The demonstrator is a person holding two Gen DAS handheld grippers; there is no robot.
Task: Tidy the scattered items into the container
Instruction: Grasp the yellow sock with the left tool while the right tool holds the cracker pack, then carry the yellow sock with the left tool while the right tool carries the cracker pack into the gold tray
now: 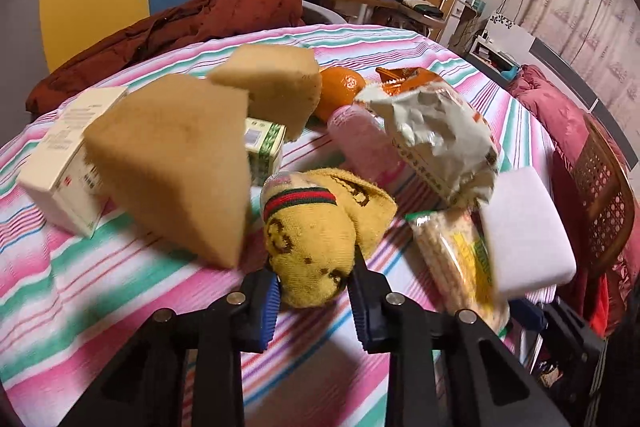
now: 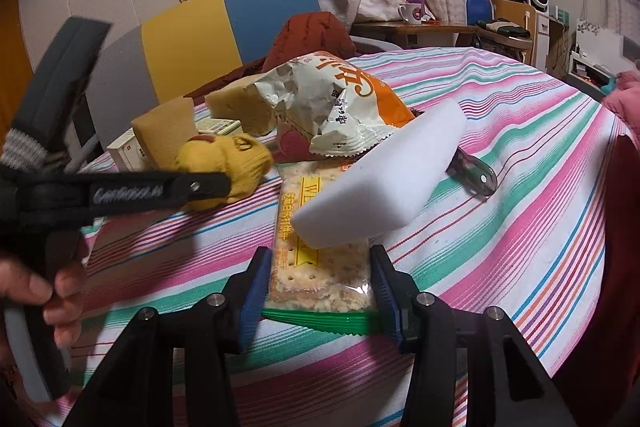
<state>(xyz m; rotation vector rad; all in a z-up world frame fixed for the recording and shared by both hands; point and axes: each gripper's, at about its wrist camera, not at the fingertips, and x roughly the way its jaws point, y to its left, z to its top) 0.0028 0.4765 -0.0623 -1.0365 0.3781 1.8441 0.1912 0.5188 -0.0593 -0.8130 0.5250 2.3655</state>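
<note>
My left gripper [image 1: 314,297] is shut on a rolled yellow sock [image 1: 316,239] on the striped tablecloth; it also shows in the right wrist view [image 2: 228,167]. My right gripper [image 2: 318,293] is shut on a cracker packet [image 2: 316,267], which also shows in the left wrist view [image 1: 456,259]. A white sponge block [image 2: 380,175] lies on the packet. Two tan sponge wedges [image 1: 176,167] [image 1: 276,87], a crumpled snack bag [image 1: 436,135], an orange [image 1: 340,89], a pink bottle [image 1: 360,143] and small boxes [image 1: 64,155] are scattered around. No container is in view.
A round table [image 2: 500,227] with a striped cloth holds everything. A knife handle [image 2: 476,175] lies right of the white sponge. A red jacket [image 1: 180,27] lies on a chair behind the table. A wicker chair [image 1: 604,199] stands at the right.
</note>
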